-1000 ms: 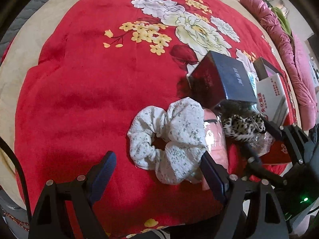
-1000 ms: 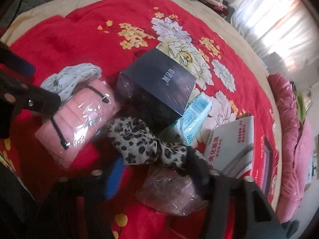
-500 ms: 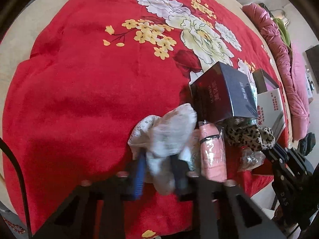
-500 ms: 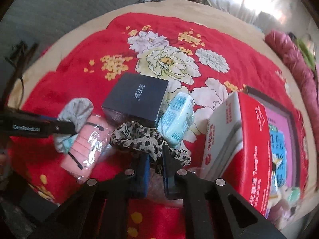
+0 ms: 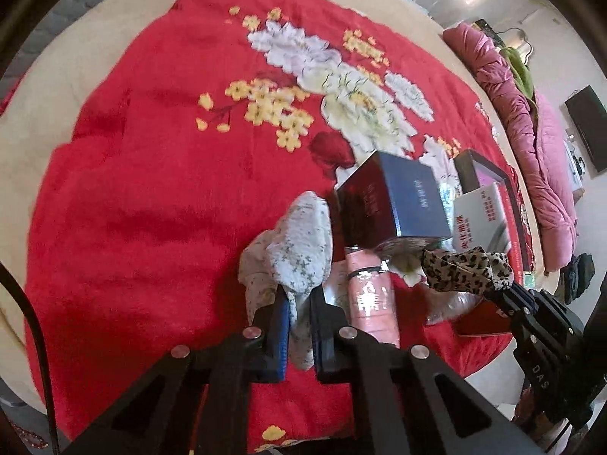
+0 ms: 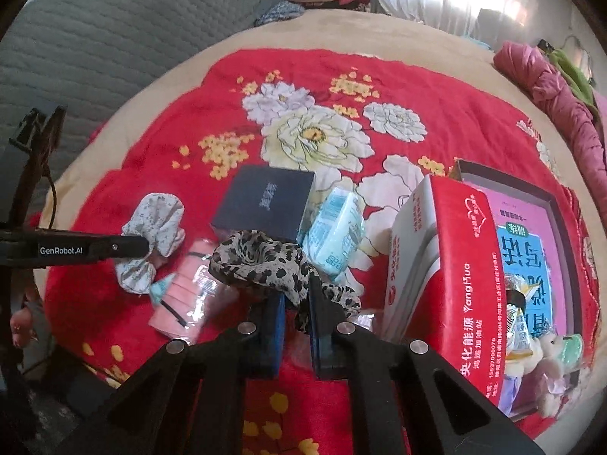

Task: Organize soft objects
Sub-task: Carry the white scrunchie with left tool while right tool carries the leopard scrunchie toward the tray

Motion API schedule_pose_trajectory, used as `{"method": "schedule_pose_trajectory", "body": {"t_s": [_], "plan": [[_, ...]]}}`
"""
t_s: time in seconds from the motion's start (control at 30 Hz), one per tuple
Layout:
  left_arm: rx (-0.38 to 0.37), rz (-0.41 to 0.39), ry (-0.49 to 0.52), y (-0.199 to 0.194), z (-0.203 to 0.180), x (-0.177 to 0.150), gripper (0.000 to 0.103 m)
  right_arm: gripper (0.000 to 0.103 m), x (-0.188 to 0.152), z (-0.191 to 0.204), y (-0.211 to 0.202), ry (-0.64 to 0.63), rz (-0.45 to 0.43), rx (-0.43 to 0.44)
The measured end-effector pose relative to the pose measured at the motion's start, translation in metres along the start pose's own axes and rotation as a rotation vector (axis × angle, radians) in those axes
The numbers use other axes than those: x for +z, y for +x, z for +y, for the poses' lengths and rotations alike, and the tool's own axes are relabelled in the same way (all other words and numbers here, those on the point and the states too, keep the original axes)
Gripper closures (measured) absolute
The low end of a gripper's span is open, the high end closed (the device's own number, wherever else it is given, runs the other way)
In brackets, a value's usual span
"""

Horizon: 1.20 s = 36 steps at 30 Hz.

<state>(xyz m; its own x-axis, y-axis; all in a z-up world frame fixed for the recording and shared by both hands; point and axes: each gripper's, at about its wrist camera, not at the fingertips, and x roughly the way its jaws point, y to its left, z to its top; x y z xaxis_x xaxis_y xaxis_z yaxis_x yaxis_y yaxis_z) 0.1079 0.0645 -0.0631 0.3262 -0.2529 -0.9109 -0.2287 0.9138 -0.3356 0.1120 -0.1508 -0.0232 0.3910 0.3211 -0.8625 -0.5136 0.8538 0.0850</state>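
The left gripper (image 5: pixel 299 318) has its fingers pinched on the white floral scrunchie (image 5: pixel 292 250), whose bulk bunches just beyond the fingertips. The right gripper (image 6: pixel 296 311) has its fingers clamped on the leopard-print scrunchie (image 6: pixel 261 261), which drapes ahead of and across them. Both grippers hang over the red flowered blanket (image 5: pixel 151 189); a dark box (image 6: pixel 265 201) lies just past the leopard one.

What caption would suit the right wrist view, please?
Right gripper pinching a leopard-print scrunchie above a red floral blanket, beside a dark box.
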Motion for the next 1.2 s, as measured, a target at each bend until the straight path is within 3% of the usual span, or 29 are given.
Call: {"method": "schedule_pose_trajectory", "body": {"t_s": [0.43, 1.2], "plan": [[0.001, -0.069, 0.07, -0.043, -0.022, -0.007, 0.093, 0.093, 0.004, -0.003, -0.035, 0.038, -0.078, 0.017], [-0.025, -0.163, 0.211, -0.093, -0.101, -0.017, 0.093, 0.093, -0.002, -0.04, -0.105, 0.158, -0.223, -0.02]]}}
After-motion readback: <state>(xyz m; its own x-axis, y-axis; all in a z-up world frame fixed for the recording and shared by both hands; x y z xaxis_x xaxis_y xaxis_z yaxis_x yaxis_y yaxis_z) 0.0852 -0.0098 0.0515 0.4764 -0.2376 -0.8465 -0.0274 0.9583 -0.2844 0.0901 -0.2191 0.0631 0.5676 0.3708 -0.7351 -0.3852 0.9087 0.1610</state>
